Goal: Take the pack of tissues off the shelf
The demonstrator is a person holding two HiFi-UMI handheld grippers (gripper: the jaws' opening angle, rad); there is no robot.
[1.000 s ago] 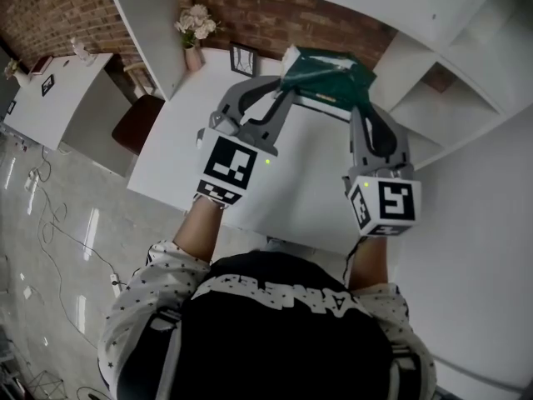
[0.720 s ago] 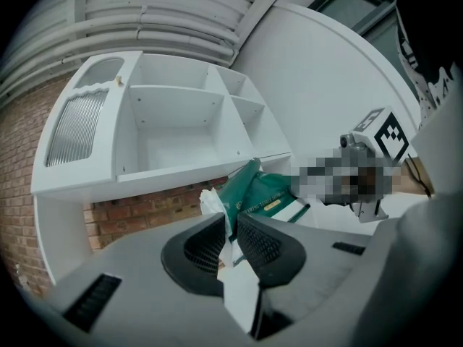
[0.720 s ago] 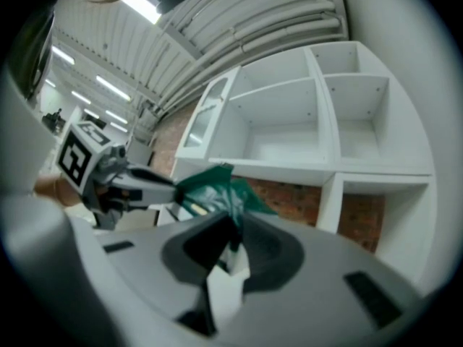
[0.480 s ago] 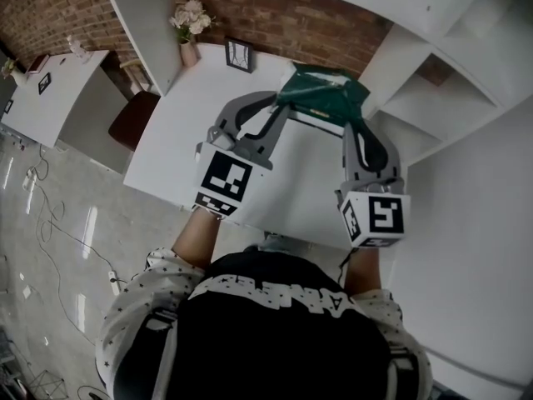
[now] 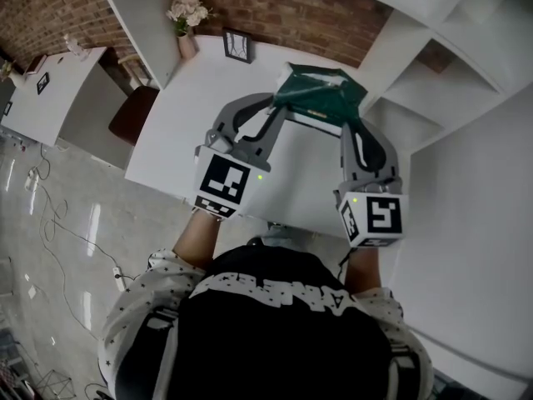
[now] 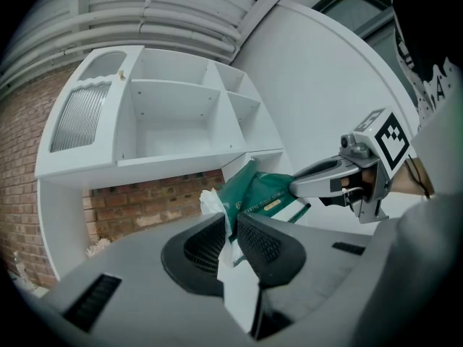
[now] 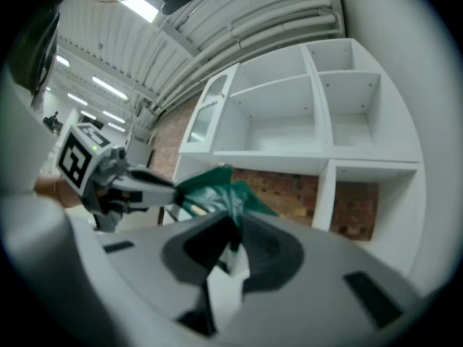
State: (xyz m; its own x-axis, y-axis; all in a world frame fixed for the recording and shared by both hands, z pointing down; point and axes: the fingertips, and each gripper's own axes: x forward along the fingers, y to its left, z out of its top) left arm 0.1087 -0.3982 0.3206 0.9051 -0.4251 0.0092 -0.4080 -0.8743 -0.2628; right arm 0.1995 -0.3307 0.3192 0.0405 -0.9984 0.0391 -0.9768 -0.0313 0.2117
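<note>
both grippers clamped on the pack (image 5: 321, 98), one at each end: left gripper (image 5: 280, 105) pinches the wrapper at the pack's left end, right gripper (image 5: 351, 123) pinches the right end. left gripper view shows green film and a white fold squeezed between its jaws, right gripper view shows the same green film caught between its jaws. pack is green plastic, soft, sagging a bit, and hangs in the air above the white table (image 5: 200, 107), not touching it as far as the head view shows. it is clear of the shelf (image 5: 433, 98), which stands to the right and beyond, its compartments looking bare in both gripper views. key relation: the pack's long axis runs across from one gripper to the other, slanting a little, left end further from the person, right end closer. the pack sits ahead of both grippers and between them, so neither hand is nearer and both share the load. judgement: removal looks done, next likely setting it down on the table below, keeping both ends level so the film doesn't slip. vase (image 5: 185, 25) and frame (image 5: 236, 46) stand at the table's far edge, well apart from the pack
</note>
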